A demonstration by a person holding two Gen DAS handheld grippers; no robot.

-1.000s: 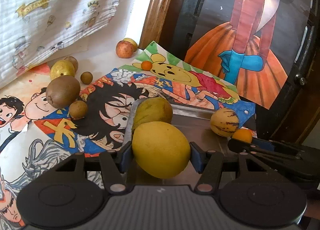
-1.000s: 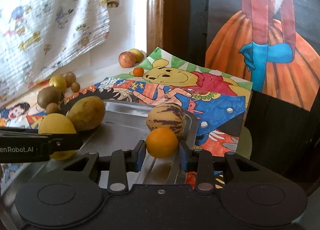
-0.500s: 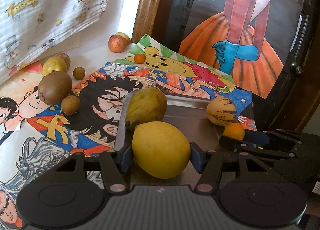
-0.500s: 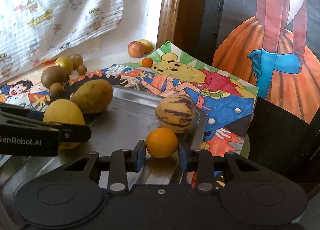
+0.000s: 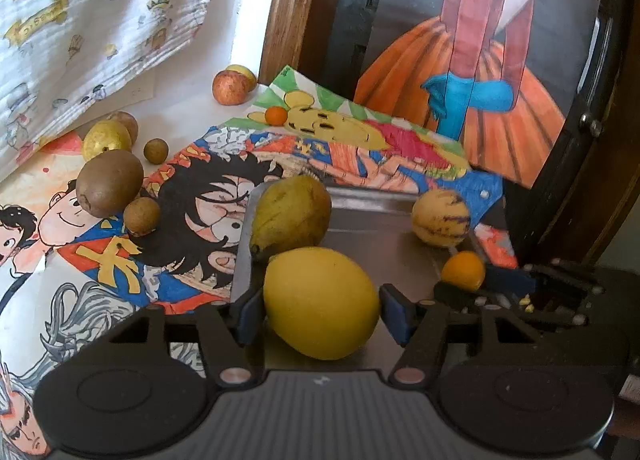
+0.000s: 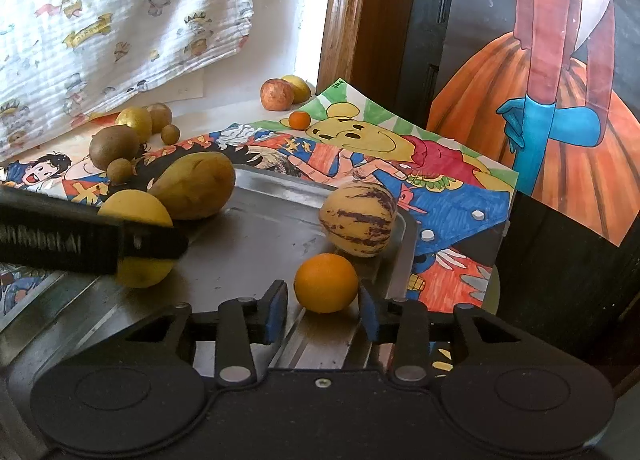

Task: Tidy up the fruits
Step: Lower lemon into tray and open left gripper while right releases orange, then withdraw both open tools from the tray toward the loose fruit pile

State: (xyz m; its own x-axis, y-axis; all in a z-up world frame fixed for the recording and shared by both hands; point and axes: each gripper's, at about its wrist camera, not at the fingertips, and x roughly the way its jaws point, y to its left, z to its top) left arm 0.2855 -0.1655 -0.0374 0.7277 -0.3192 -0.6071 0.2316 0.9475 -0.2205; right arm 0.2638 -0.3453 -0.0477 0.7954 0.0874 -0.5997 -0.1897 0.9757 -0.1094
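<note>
Purple-streaked yellow melon [image 6: 359, 219] — orange citrus [image 6: 326, 282]

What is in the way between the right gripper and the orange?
Nothing that I can see. The orange sits on the tray right between the open fingers of the right gripper, with a small gap on each side. The striped fruit lies behind the orange, not in between.

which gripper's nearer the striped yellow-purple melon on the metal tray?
Right. The right gripper brackets the small orange directly in front of the striped melon. The left gripper straddles the large yellow fruit across the tray.
</note>
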